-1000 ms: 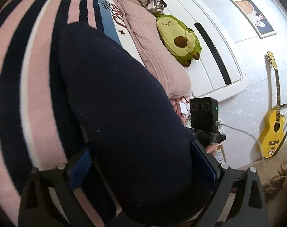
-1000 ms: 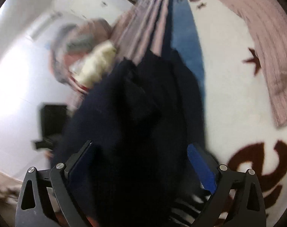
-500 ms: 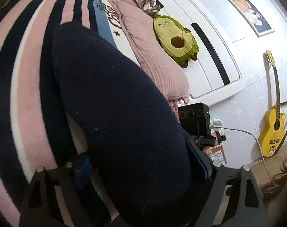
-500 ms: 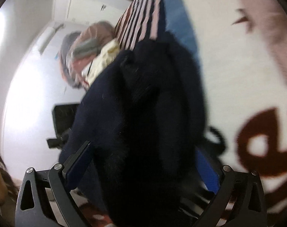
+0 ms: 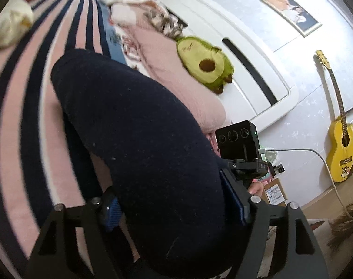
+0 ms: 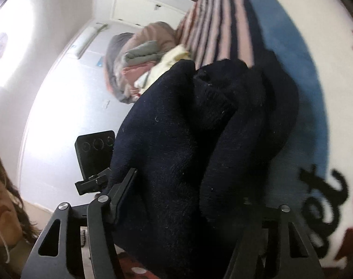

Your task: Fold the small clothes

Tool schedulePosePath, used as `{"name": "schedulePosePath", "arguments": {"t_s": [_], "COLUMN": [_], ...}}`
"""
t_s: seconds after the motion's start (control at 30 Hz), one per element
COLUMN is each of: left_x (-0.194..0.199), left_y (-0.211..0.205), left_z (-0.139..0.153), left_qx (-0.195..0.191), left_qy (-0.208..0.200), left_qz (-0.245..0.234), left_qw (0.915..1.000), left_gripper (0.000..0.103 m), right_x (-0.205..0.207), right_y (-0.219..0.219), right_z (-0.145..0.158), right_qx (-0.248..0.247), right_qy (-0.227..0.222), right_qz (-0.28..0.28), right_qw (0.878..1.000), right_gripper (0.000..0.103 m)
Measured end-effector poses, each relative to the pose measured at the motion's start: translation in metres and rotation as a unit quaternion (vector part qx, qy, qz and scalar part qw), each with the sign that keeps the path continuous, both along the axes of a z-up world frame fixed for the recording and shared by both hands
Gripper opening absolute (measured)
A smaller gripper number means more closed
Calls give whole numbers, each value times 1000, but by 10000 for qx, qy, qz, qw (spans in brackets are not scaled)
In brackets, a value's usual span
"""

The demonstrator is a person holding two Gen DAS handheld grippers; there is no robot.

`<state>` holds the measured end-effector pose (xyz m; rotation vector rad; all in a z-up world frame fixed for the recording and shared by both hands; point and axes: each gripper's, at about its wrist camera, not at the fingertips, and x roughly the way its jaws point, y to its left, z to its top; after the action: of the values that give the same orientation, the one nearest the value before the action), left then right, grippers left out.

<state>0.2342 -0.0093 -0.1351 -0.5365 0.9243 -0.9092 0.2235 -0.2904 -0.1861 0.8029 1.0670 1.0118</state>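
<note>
Navy knitted woollen garment [image 5: 139, 139] lies bunched on the pink-and-navy striped blanket [image 5: 23, 107], with the left gripper [image 5: 176, 207] and right gripper [image 6: 188, 200] jaws, just closing, each clamped on it.

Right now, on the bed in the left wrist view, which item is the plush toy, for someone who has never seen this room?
Start at the white headboard at the far end of the bed. A long pink pillow lies along its base, and the avocado plush toy rests on that pillow against the headboard. It is the only green thing there, with a brown pit-shaped patch.
</note>
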Motion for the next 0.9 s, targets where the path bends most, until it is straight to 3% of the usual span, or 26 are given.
{"name": "schedulePosePath", "arguments": {"t_s": [0.4,0.53,0.9], "left_x": [-58,-86,-142], "left_y": [119,177,336], "left_z": [80,104,143], "left_qx": [284,553,1182], "left_qy": [-821,-1010,-1151], "left_qz": [958,1311,2016], "left_qw": [9916,9847,9655], "left_gripper": [71,71,72], "right_x": [-2,-4,-4], "right_y": [118,173,358], "right_z": [76,95,132], "right_qx": [156,242,444], "right_qy": [-885,-1058,-1285], "right_qz": [677,1053,2177], "right_qw": [9937,9885,9665], "right_gripper": [52,47,47]}}
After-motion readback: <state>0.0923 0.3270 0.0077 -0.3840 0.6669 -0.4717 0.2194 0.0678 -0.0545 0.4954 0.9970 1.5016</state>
